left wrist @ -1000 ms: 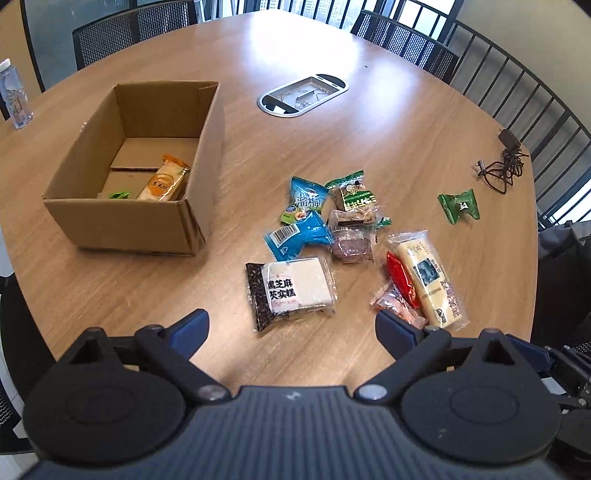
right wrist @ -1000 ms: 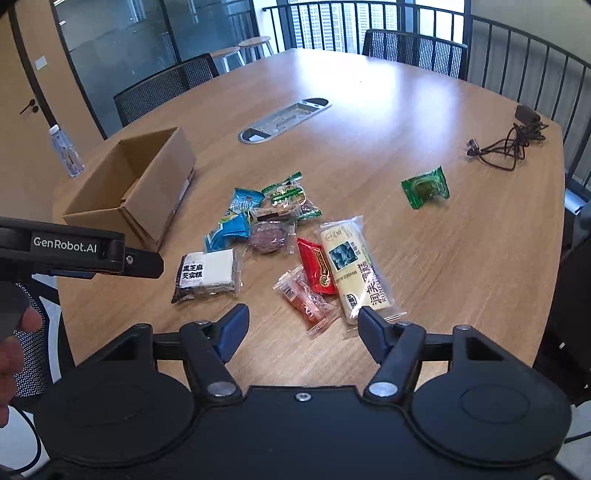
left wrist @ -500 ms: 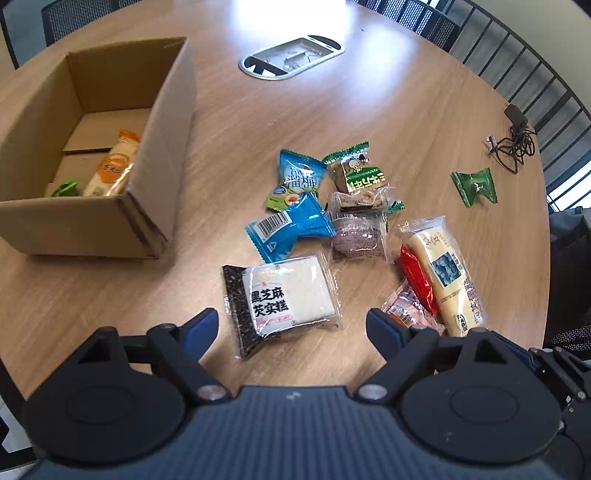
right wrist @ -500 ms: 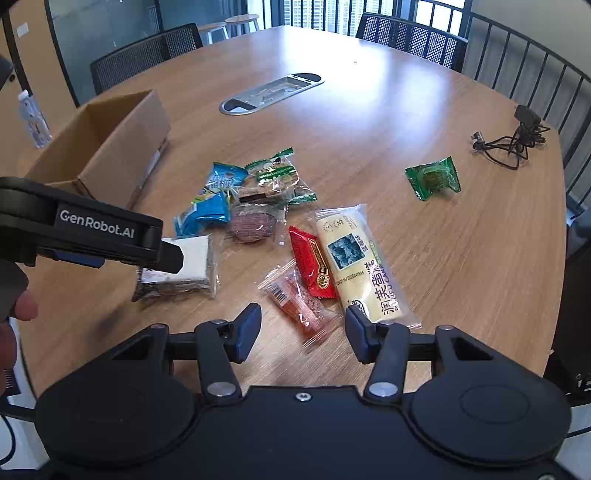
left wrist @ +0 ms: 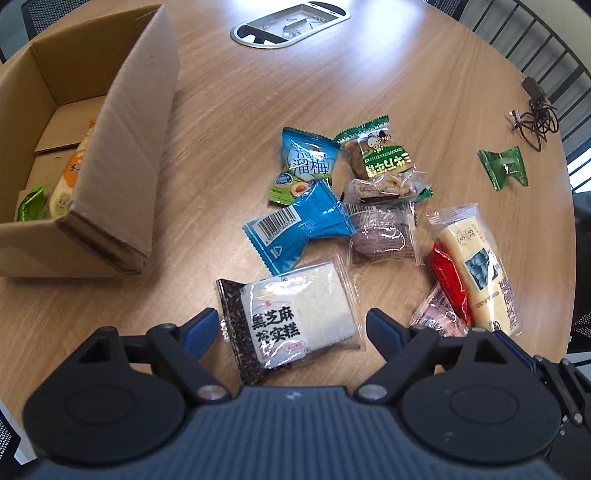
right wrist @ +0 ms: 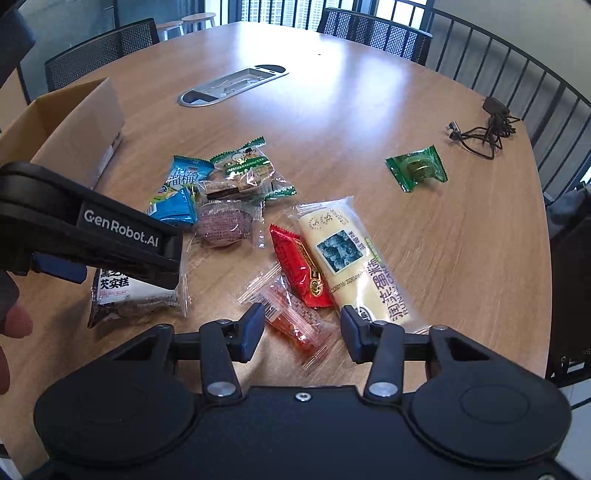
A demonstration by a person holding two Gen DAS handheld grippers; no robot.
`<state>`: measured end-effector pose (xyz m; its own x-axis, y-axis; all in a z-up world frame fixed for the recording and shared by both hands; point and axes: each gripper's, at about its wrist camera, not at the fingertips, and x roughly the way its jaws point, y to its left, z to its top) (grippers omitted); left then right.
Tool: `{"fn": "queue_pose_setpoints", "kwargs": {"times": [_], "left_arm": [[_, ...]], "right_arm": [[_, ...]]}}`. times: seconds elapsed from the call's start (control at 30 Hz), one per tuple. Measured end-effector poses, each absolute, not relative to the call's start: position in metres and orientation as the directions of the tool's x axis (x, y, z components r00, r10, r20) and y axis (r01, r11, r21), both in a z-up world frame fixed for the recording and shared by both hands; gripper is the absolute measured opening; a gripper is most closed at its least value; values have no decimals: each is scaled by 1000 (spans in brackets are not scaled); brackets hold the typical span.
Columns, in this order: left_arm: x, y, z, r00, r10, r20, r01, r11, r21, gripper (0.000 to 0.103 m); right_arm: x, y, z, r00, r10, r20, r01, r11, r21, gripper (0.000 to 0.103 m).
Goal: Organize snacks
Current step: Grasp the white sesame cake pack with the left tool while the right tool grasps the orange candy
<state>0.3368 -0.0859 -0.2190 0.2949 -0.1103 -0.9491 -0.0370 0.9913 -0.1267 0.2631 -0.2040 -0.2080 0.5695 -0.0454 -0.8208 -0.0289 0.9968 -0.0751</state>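
Observation:
Several snack packets lie on the round wooden table. My left gripper (left wrist: 291, 326) is open, its fingers on either side of the black-and-white sesame cake packet (left wrist: 295, 317), just above it. My right gripper (right wrist: 302, 330) is open over the clear orange candy packet (right wrist: 291, 314). Beside that lie a red packet (right wrist: 299, 266) and a long yellow cake packet (right wrist: 351, 258). The cardboard box (left wrist: 122, 155) at the left holds an orange-white packet (left wrist: 70, 173) and a green one (left wrist: 29, 203). The left gripper's body (right wrist: 92, 229) covers part of the sesame packet in the right wrist view.
Blue packets (left wrist: 303, 225), a green-topped packet (left wrist: 376, 155) and a purple cake packet (left wrist: 384, 236) lie in the middle. A lone green packet (left wrist: 504, 166) and a black cable (left wrist: 535, 114) lie far right. A metal cable hatch (left wrist: 288, 22) is set in the table.
Both grippers have moved forward and down towards the snacks. The left now straddles the sesame cake packet; the right has come over the orange candy packet. Both stay open.

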Motion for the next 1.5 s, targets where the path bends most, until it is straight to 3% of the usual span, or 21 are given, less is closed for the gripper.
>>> {"fn": "queue_pose_setpoints", "kwargs": {"times": [0.07,0.23,0.4,0.57,0.93,1.27,1.5], "left_arm": [[339,-87,-222,288,-69,-955,-45,995,-85,84],[344,-83,-226,256,-95,-962,-67,991,-115,80],[344,-81,-225,245,-109,-963,-79,988,-132,67],[345,-78,-224,241,-105,-965,-77,989,-127,63],[343,-75,-218,258,-60,-964,-41,997,-73,67],[344,-63,-210,285,-68,-956,-53,995,-87,83],[345,-62,-223,277,-68,-959,-75,993,-92,84]], "right_arm": [[264,-203,-212,564,-39,-825,-24,998,-63,44],[266,-202,-217,556,-34,-831,-14,999,-50,44],[272,-202,-219,553,-37,-833,-10,999,-50,45],[277,-200,-221,548,-34,-836,-25,998,-57,45],[283,-196,-223,528,-6,-849,-73,996,-52,44],[268,-194,-215,499,69,-864,-95,995,25,38],[280,-200,-216,503,41,-863,-95,995,-8,39]]}}
